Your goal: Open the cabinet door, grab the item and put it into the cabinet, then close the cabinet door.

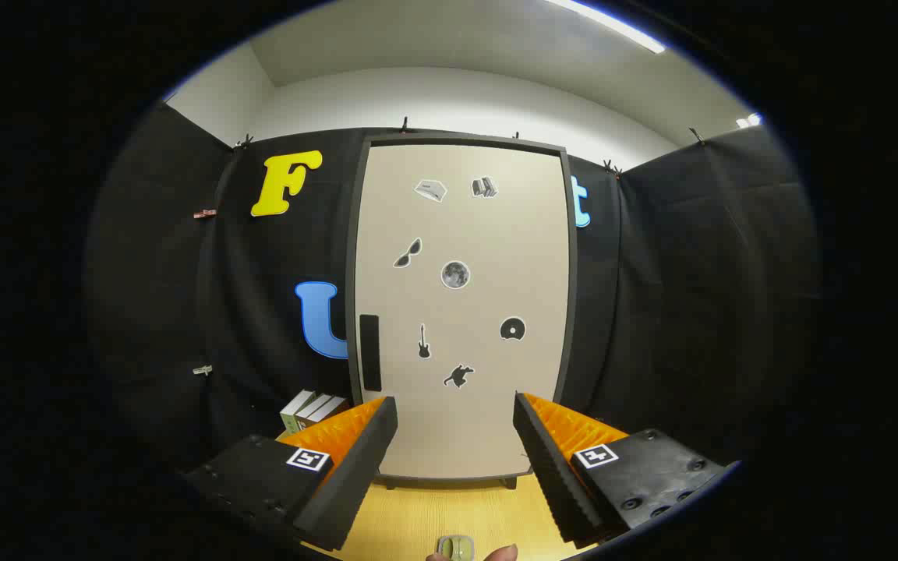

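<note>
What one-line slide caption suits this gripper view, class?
Open gripper faces the closed cabinet door, its dark handle ahead of the left finger; boxes stand beside the cabinet.

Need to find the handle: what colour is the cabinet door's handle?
Black, a vertical strip on the beige door; gripper view.

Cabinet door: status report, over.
Gripper open, holding nothing. Cabinet door shut, straight ahead beyond the fingers; black handle on its left edge. Boxes left of cabinet, not blocking.

The cabinet (461,312) stands on the worktop (418,518), door closed, beyond the gripper (455,436), whose fingers are spread wide apart; boxes (310,409) sit left of it.
</note>
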